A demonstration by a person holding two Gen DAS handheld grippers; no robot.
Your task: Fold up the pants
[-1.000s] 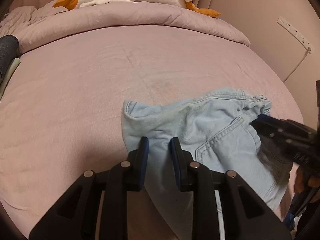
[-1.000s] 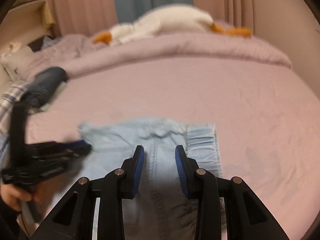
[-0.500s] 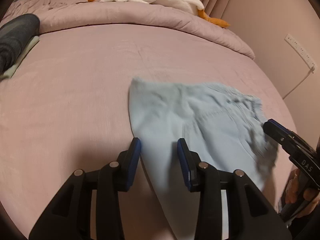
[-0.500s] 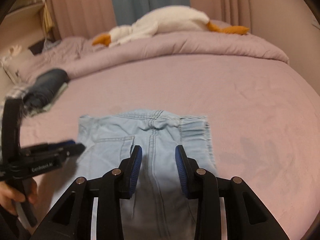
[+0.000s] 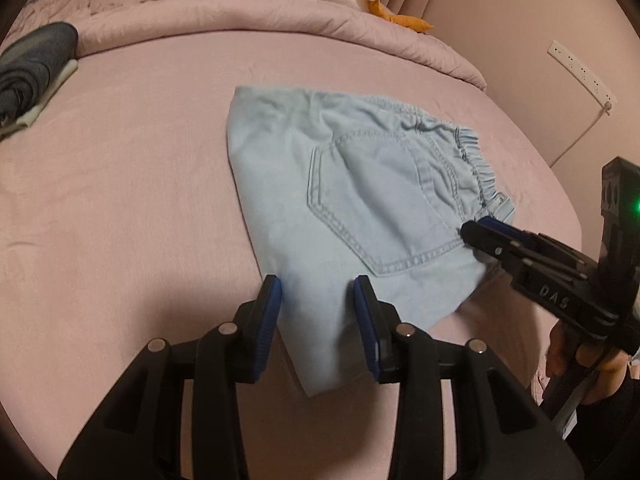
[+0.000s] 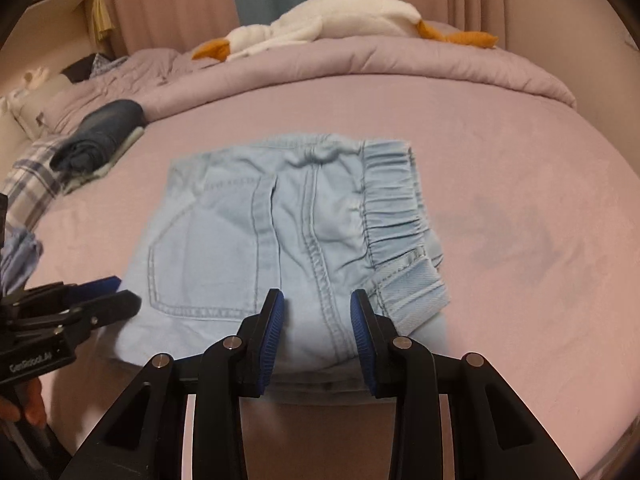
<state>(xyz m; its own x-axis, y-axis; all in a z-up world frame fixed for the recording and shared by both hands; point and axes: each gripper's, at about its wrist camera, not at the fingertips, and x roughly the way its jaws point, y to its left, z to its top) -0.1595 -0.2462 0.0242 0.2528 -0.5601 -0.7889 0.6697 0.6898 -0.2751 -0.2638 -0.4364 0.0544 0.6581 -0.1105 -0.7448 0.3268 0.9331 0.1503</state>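
Light blue denim pants (image 5: 360,184) lie folded into a compact stack on the pink bed, back pocket up, elastic waistband to the right; they also show in the right wrist view (image 6: 280,240). My left gripper (image 5: 318,300) is open and empty, its fingers apart just above the stack's near corner. It also shows at the left edge of the right wrist view (image 6: 108,300). My right gripper (image 6: 317,312) is open and empty over the stack's near edge. In the left wrist view it (image 5: 480,232) hovers by the waistband end.
A pink quilt (image 6: 360,64) with a white plush goose (image 6: 340,20) lies at the far end of the bed. Rolled dark jeans (image 6: 100,136) and plaid cloth (image 6: 28,184) lie at the left. A power strip (image 5: 580,68) hangs on the right wall.
The pants have gone from lifted and rumpled to lying flat as a folded stack. Both grippers have opened and drawn back a little toward the near edge.
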